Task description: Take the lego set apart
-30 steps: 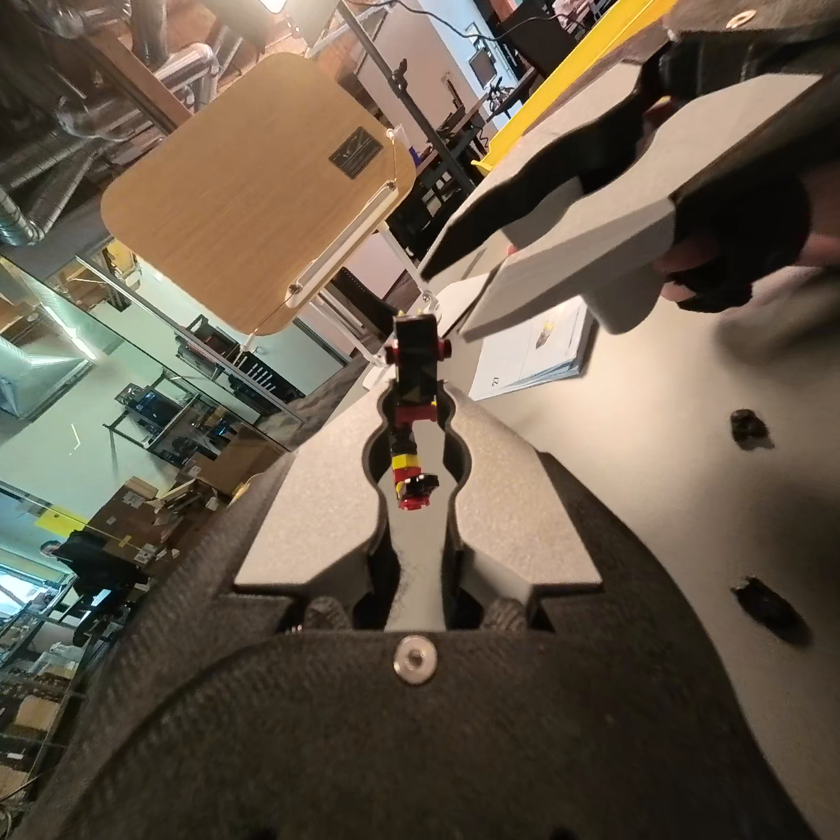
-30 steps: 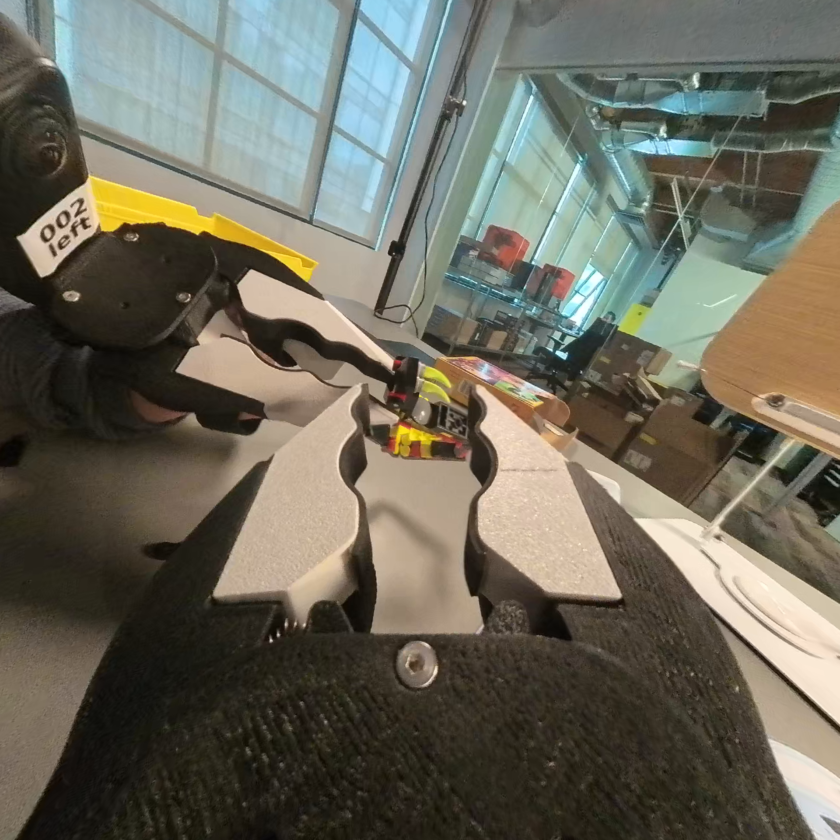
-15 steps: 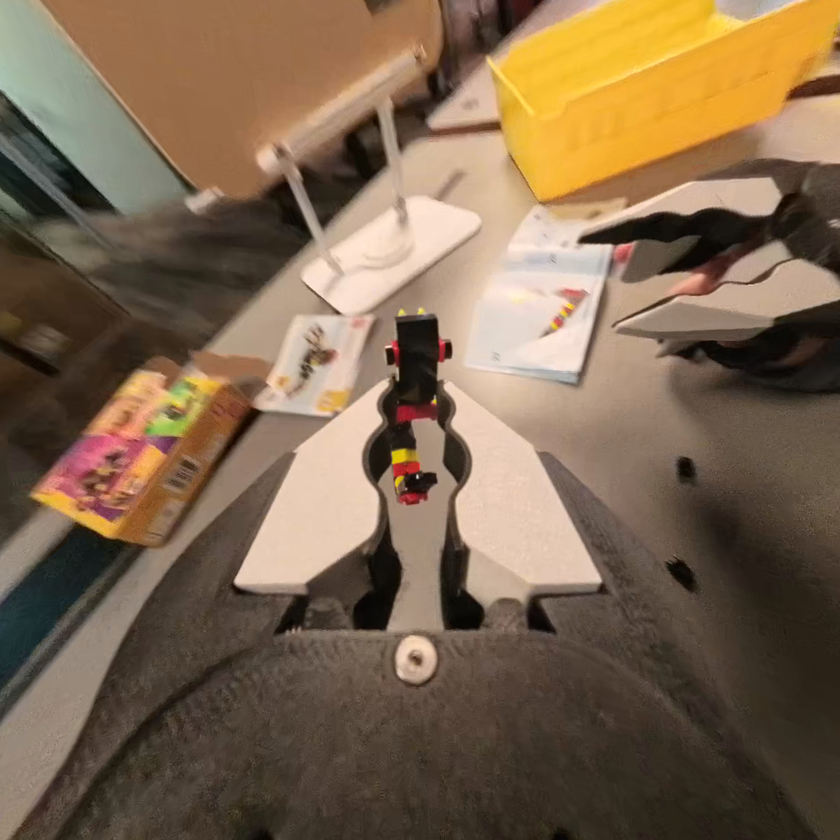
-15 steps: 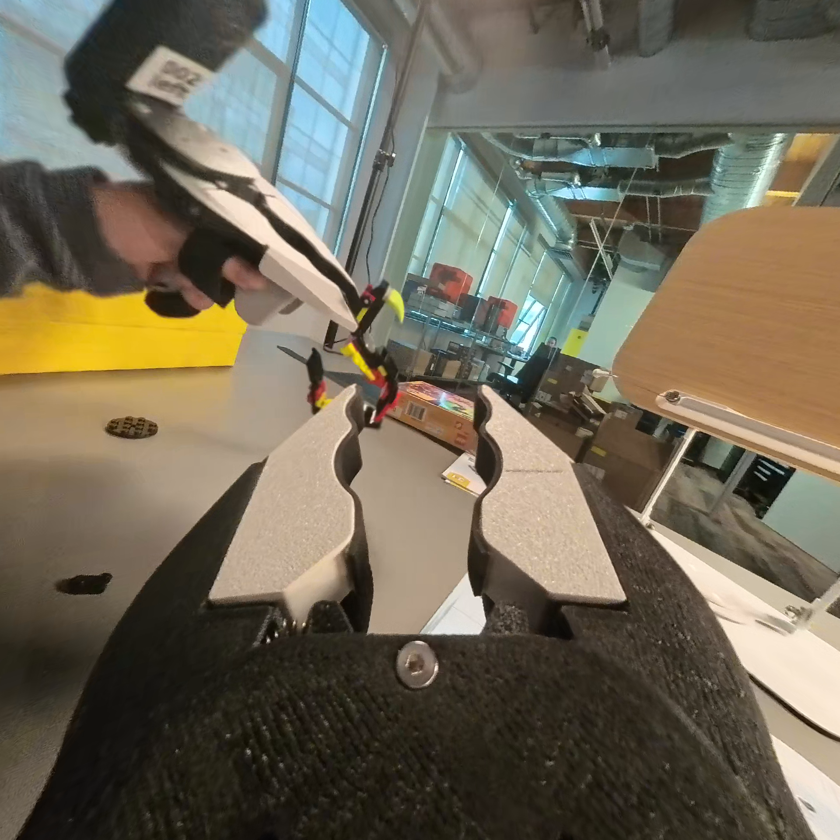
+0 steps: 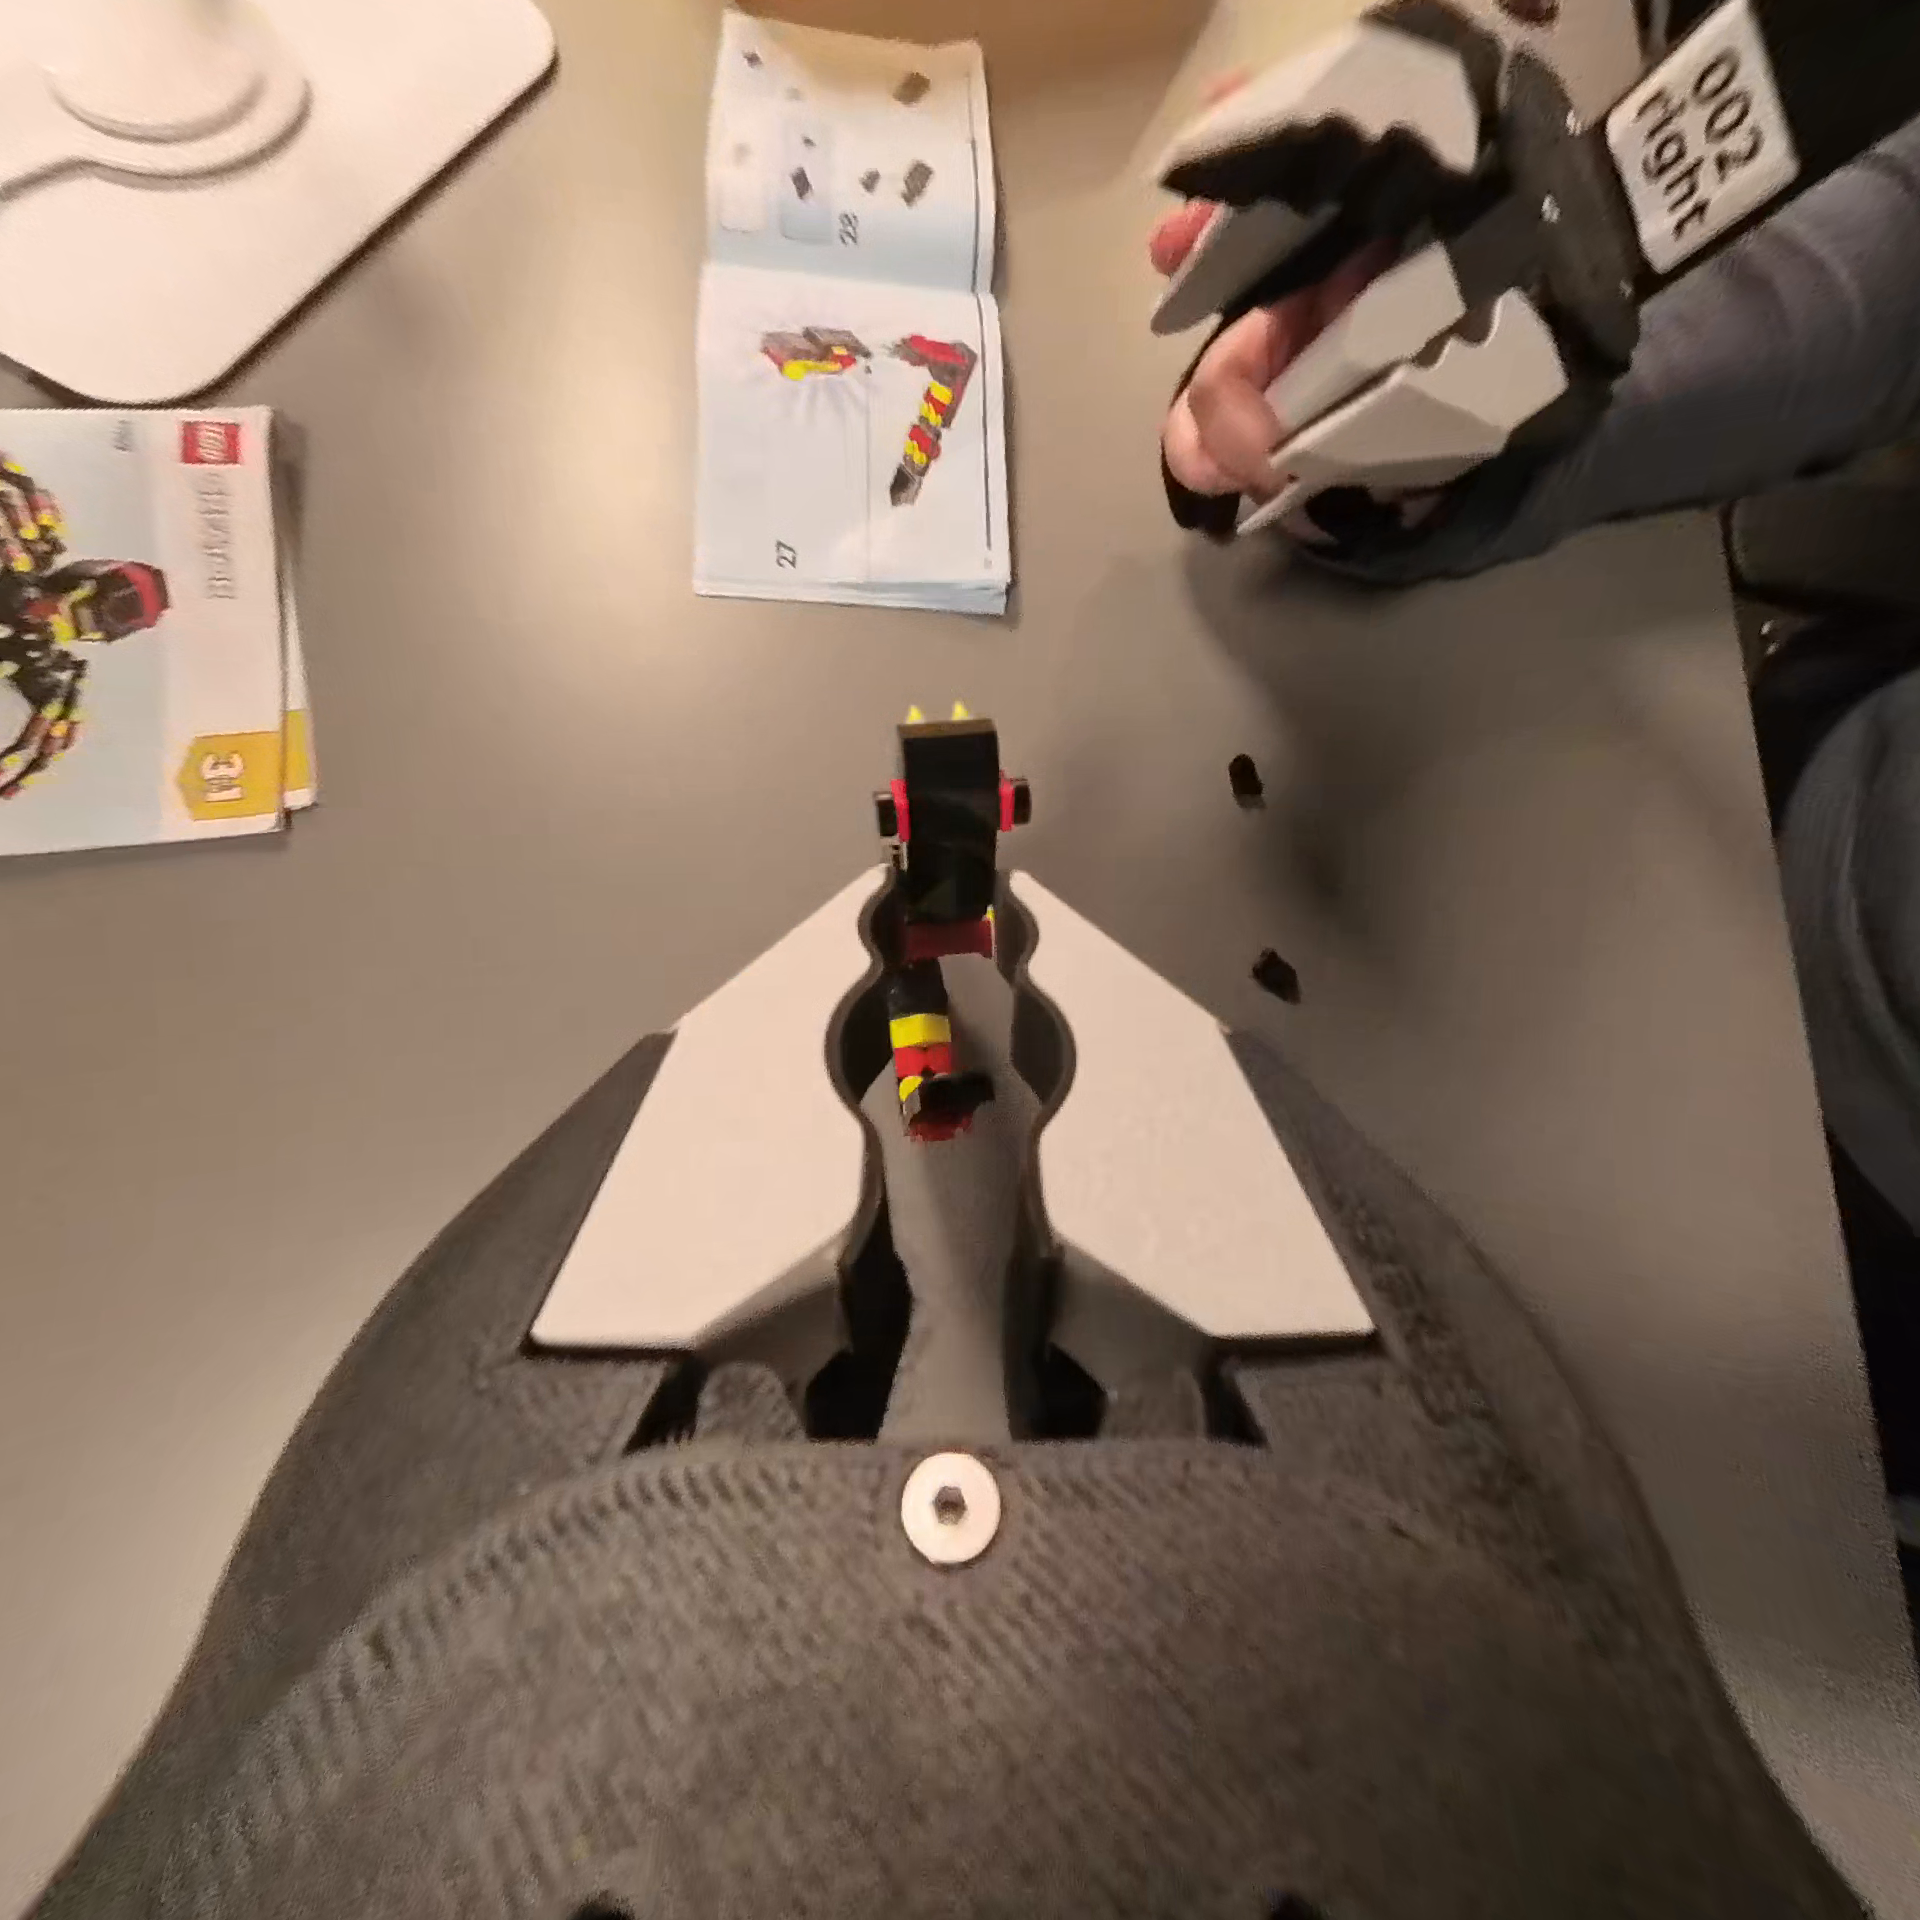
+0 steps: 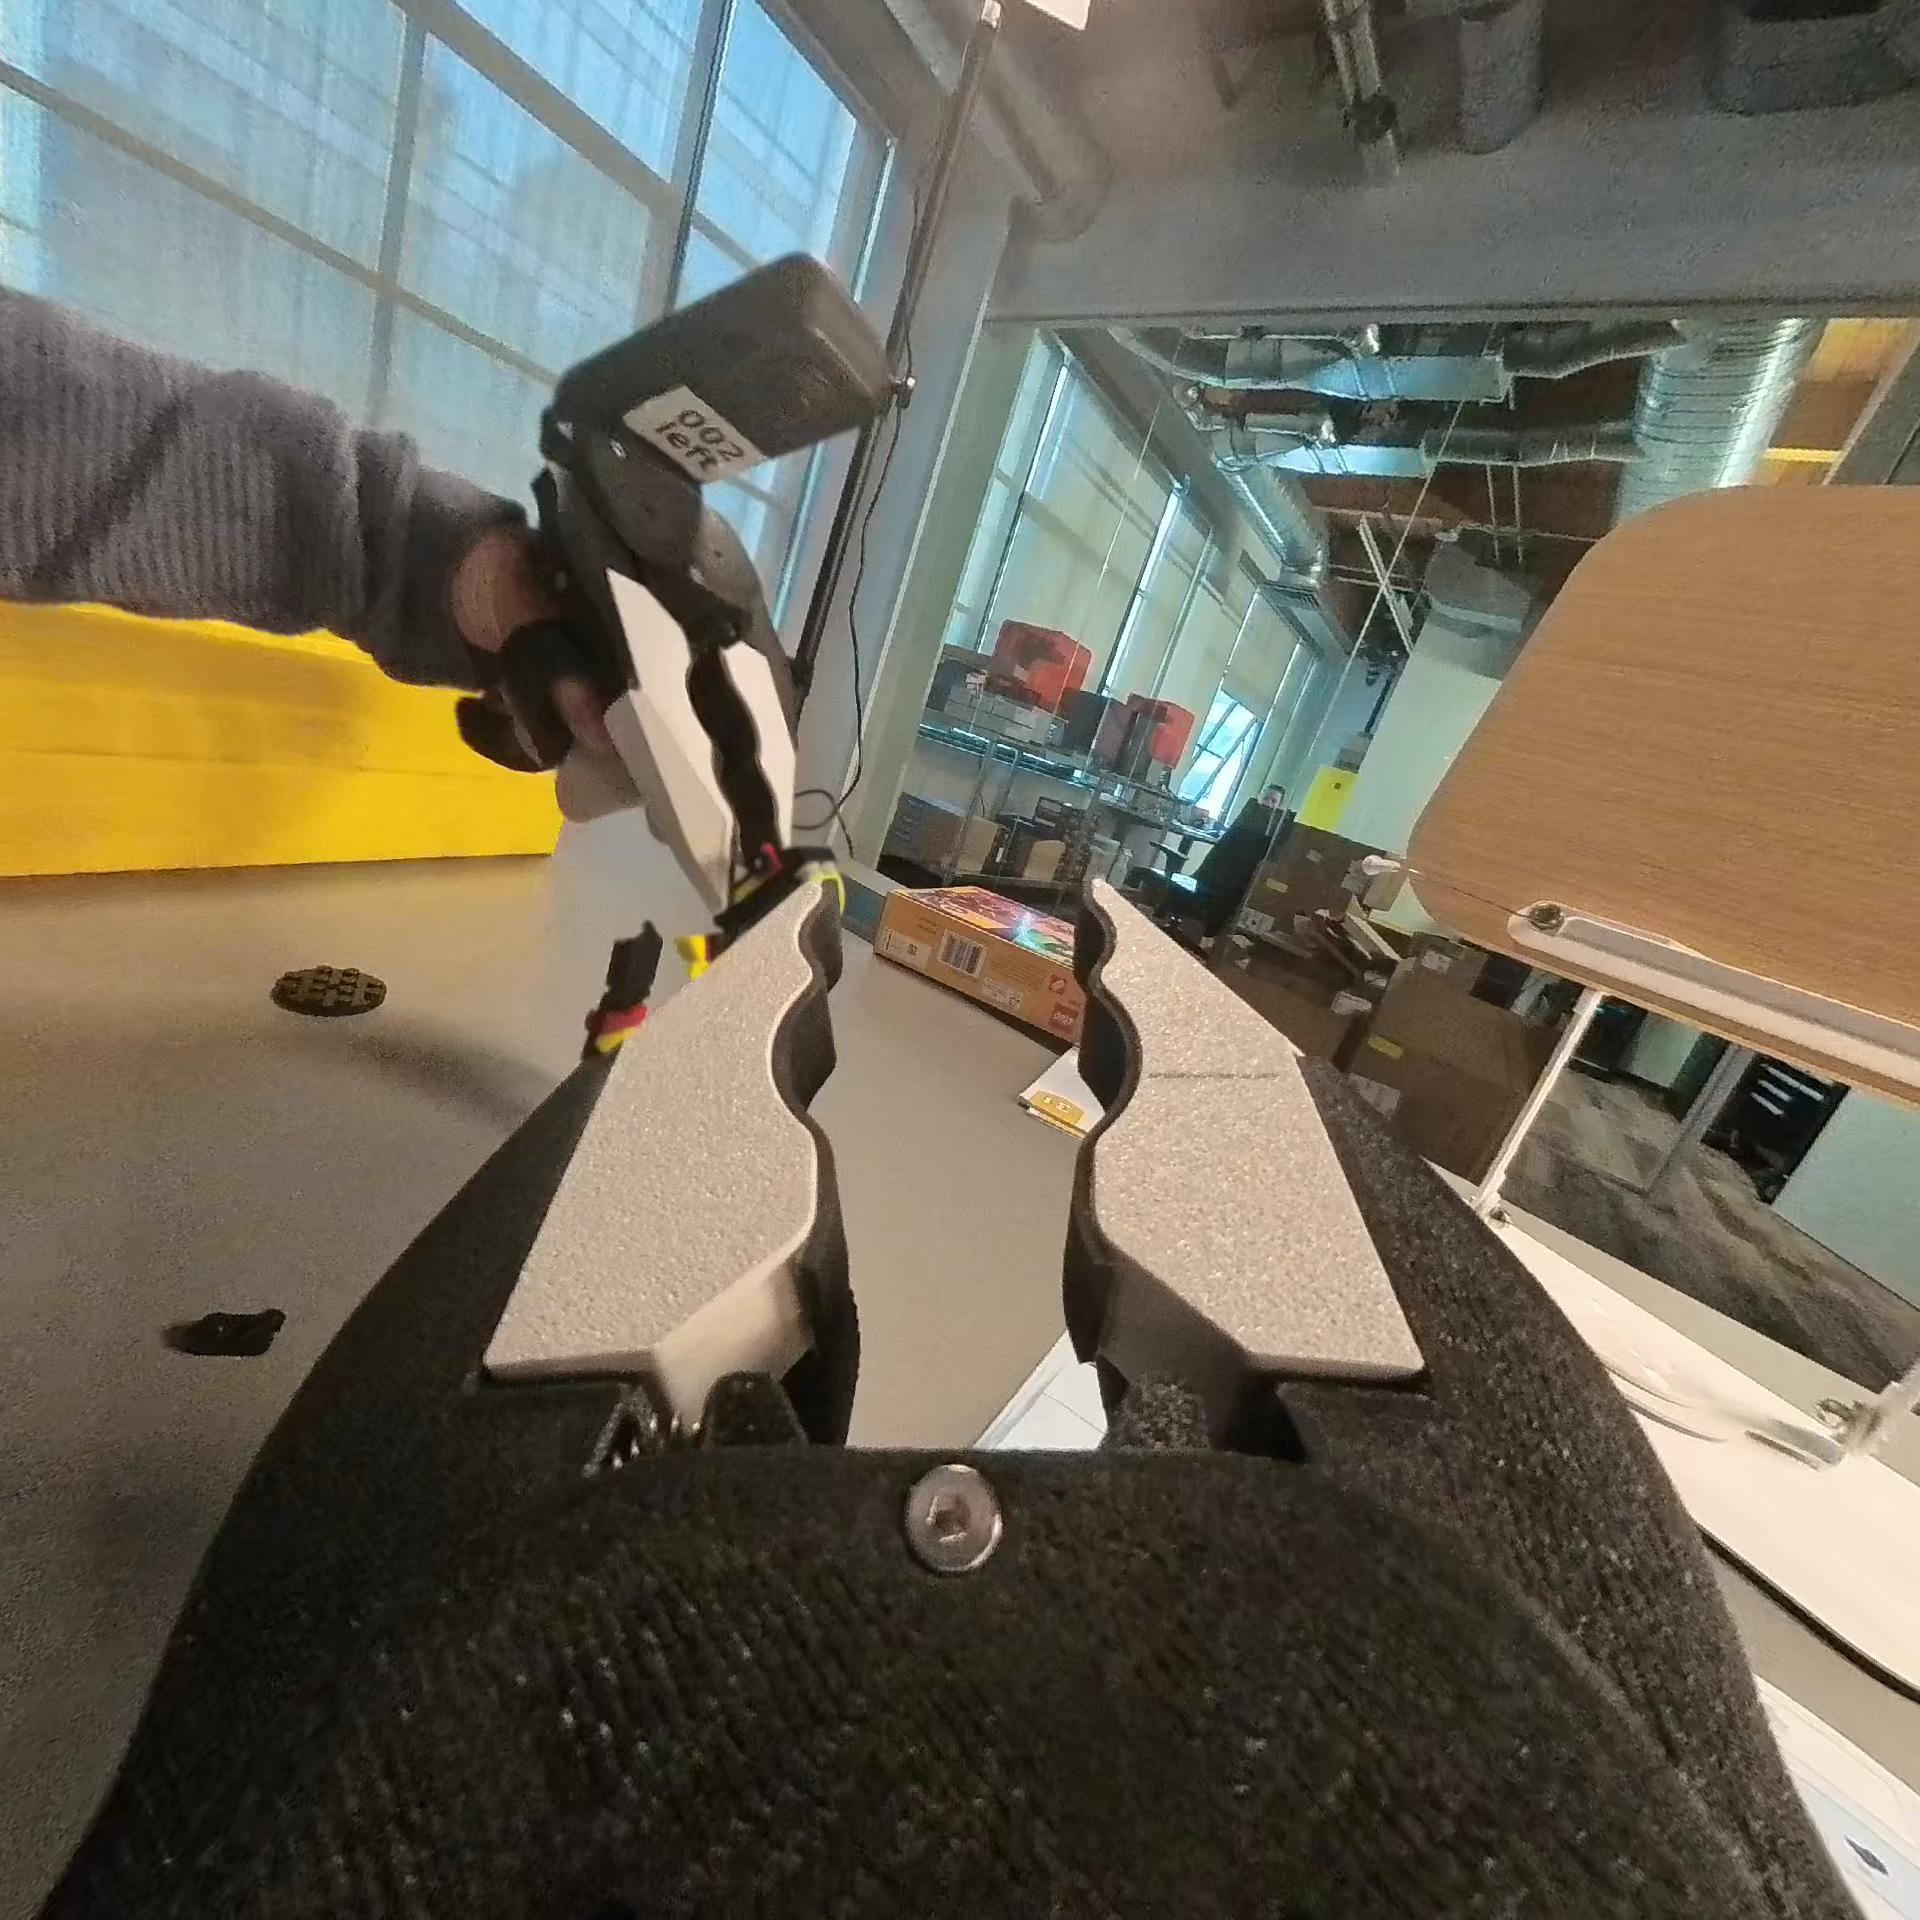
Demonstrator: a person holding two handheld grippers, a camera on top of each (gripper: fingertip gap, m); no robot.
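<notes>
Held in the left gripper (image 5: pixel 943 894), fingers (image 5: pixel 790 997) closed on the lego model (image 5: pixel 948 831) near its red middle, above the grey surface (image 5: pixel 520 1039) and not resting on it. Long axis running straight along the fingers: black blocky head with two small yellow points sticking out past the tips, red studs on either side, and a thin tail banded in yellow, red and black trailing back into the gap toward the palm. Right gripper (image 6: pixel 951 914) empty, fingers (image 6: pixel 717 1091) spread wide, off to the model's right and well apart from it in the left wrist view; from the right wrist view, model (image 6: pixel 769 883) just past the tip of that gripper's left-hand finger, partly hidden behind it, so exact gap hard to tell. Exposed head end probably the easiest part to reach, needing a swing of the right gripper leftward and a grip across the long axis. Two small black pieces (image 5: pixel 1273 971) lying loose on the surface nearby, plus a round black plate (image 6: pixel 327 987) farther off and an open instruction booklet (image 5: pixel 852 332) beyond.
</notes>
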